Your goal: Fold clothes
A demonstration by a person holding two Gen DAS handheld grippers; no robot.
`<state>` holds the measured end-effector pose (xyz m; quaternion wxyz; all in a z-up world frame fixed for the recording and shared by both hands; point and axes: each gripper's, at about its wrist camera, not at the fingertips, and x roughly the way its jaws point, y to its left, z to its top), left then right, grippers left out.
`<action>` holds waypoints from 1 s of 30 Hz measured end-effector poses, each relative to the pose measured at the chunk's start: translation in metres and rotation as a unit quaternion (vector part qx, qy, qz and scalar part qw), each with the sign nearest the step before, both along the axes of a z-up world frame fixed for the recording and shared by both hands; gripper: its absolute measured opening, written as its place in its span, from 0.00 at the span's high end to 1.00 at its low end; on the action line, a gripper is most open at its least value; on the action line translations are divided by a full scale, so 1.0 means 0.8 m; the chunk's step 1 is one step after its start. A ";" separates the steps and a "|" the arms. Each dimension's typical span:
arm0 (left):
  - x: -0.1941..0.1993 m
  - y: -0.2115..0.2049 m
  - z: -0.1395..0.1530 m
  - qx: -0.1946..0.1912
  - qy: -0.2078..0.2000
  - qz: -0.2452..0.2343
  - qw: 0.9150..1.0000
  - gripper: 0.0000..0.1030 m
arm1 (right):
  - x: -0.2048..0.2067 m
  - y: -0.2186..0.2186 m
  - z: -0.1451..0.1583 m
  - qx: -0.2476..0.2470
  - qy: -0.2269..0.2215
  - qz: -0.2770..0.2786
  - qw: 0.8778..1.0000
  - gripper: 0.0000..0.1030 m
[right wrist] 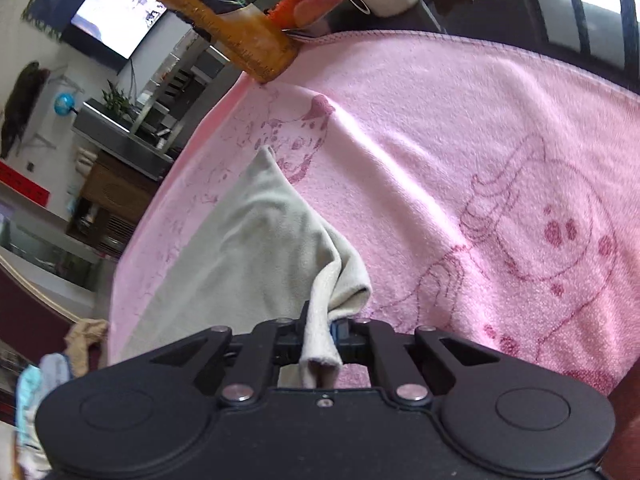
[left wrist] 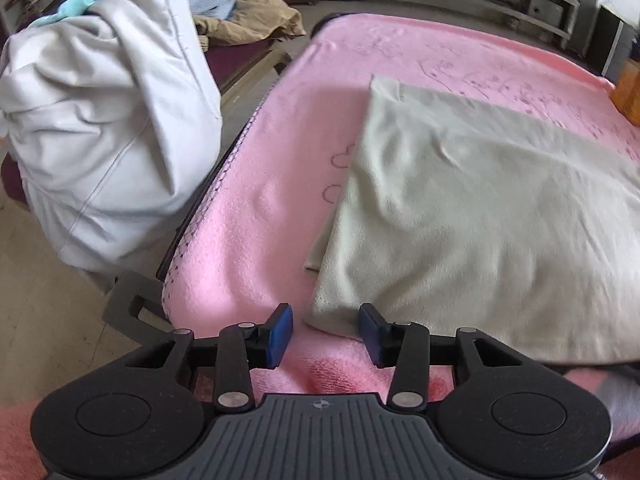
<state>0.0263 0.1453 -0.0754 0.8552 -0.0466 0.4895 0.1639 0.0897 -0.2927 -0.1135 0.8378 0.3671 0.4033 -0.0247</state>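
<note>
surface: pink towel (left wrist: 256, 208) covers it, orange bottle (right wrist: 224, 20) at right-wrist frame top | pale green cloth (left wrist: 480, 220) lies flat centre-right of left-wrist frame | left tongs (left wrist: 326, 334) partly open, empty, at cloth's near corner | right tongs (right wrist: 320, 336) clamped on cloth's lifted corner | white garment (left wrist: 100, 120) heaped upper left

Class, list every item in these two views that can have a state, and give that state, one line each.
Left gripper: open, holding nothing, at the pale green cloth's near corner.
Right gripper: shut on the cloth's edge.
Pale green cloth: lying mostly flat, one corner lifted.
Pink towel: spread flat under it.
White garment: crumpled, unfolded.
Orange bottle: capped, on the towel's edge.
</note>
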 end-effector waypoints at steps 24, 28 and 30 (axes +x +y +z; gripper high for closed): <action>-0.064 0.139 0.086 -0.188 -0.142 0.049 0.971 0.63 | -0.048 0.456 0.079 -0.378 -0.206 0.441 0.788 0.94; -0.062 0.132 0.088 -0.180 -0.146 0.037 0.972 0.62 | -0.039 0.461 0.049 -0.363 -0.166 0.459 0.794 0.93; -0.061 0.133 0.087 -0.184 -0.149 0.036 0.971 0.61 | -0.040 0.453 0.060 -0.345 -0.169 0.450 0.806 0.94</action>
